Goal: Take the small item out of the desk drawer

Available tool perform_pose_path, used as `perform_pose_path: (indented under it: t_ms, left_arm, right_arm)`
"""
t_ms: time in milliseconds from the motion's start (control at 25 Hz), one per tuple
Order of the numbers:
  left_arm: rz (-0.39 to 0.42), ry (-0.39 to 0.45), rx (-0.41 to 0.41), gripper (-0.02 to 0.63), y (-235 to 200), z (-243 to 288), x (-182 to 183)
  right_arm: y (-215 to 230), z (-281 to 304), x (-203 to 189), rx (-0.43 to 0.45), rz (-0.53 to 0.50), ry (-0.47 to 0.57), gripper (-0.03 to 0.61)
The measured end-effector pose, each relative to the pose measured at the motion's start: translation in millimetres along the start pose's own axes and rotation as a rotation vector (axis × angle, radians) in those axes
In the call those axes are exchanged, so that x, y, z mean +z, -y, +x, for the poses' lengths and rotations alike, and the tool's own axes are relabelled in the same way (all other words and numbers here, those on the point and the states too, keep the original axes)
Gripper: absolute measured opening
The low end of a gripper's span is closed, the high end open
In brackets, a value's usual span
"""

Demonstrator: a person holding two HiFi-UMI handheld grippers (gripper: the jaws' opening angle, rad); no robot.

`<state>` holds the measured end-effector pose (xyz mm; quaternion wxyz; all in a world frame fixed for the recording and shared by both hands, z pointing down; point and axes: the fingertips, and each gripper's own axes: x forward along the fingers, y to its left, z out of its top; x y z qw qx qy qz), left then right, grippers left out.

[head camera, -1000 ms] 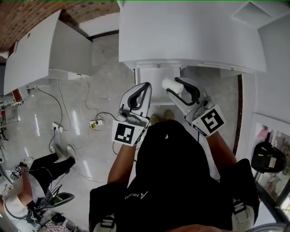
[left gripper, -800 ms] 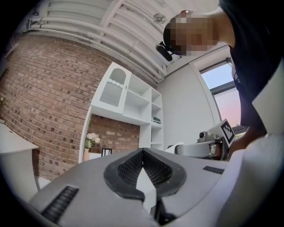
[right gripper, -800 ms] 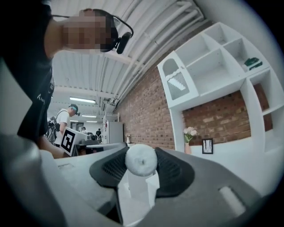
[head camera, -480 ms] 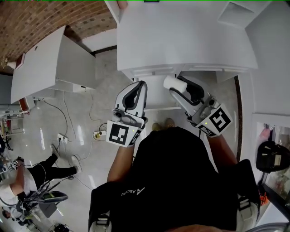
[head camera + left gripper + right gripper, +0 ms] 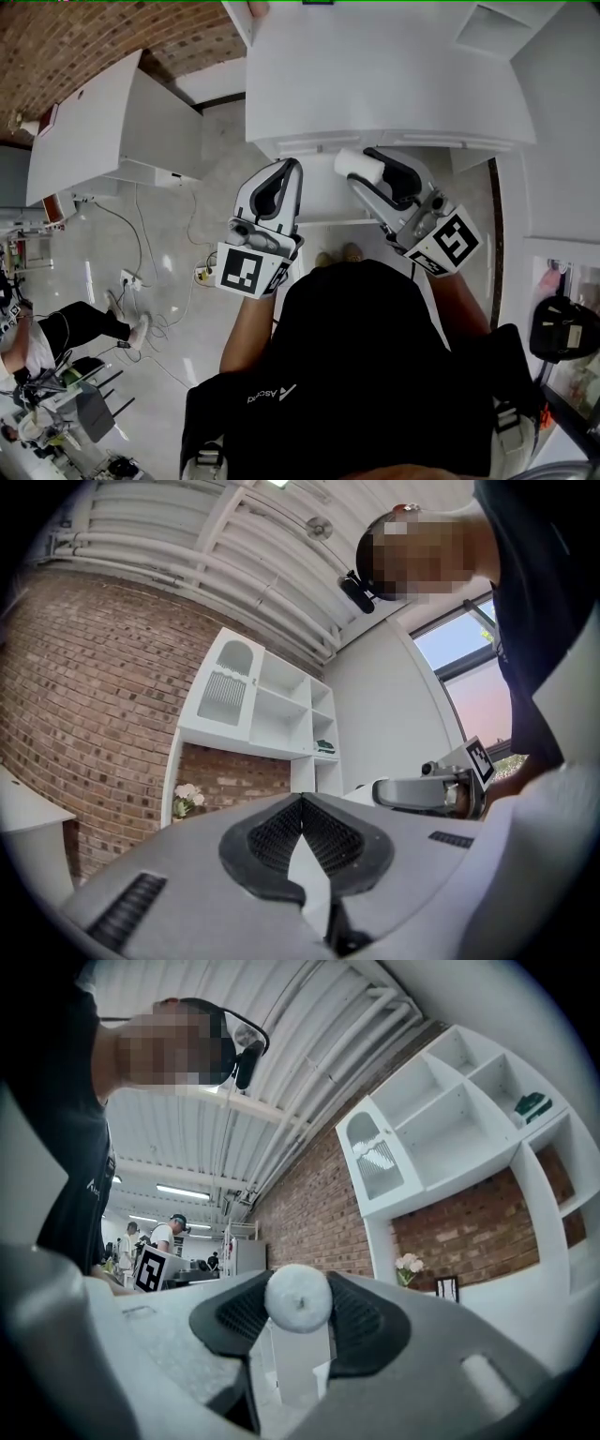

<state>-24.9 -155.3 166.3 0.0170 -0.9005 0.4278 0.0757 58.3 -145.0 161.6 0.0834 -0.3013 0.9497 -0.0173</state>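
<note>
Item one: my right gripper (image 5: 364, 161), jaws clamped on the small white roll (image 5: 298, 1299), held over the open drawer (image 5: 328, 204) at the front edge of the white desk (image 5: 375, 84). Item two: my left gripper (image 5: 291, 171), jaws closed tip to tip on nothing, over the drawer's left side.

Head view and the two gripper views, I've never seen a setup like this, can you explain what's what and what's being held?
There is no robot here. A person holds a two-jaw gripper in each hand. The head view comes from a camera on their head and looks down at a white desk and its drawer. Each of the other two views comes from a camera riding on one gripper, looking along its jaws. The left gripper is shut and empty. The right gripper pinches a white roll.
</note>
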Motion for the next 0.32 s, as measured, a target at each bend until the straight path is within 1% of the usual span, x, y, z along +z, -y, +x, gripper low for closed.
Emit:
perform_pose_path:
  t_ms: [80,320]
  left_arm:
    - [-0.005,0.013,0.006,-0.002,0.2,1.4,4.5]
    - [-0.011,0.014,0.007,-0.002,2.1,0.0,2.7]
  right_arm:
    - [-0.5,0.3,0.4,0.004,0.001,0.002,0.176]
    - [-2.9,-0.9,-0.4,0.010,-0.004,-0.002,0.176]
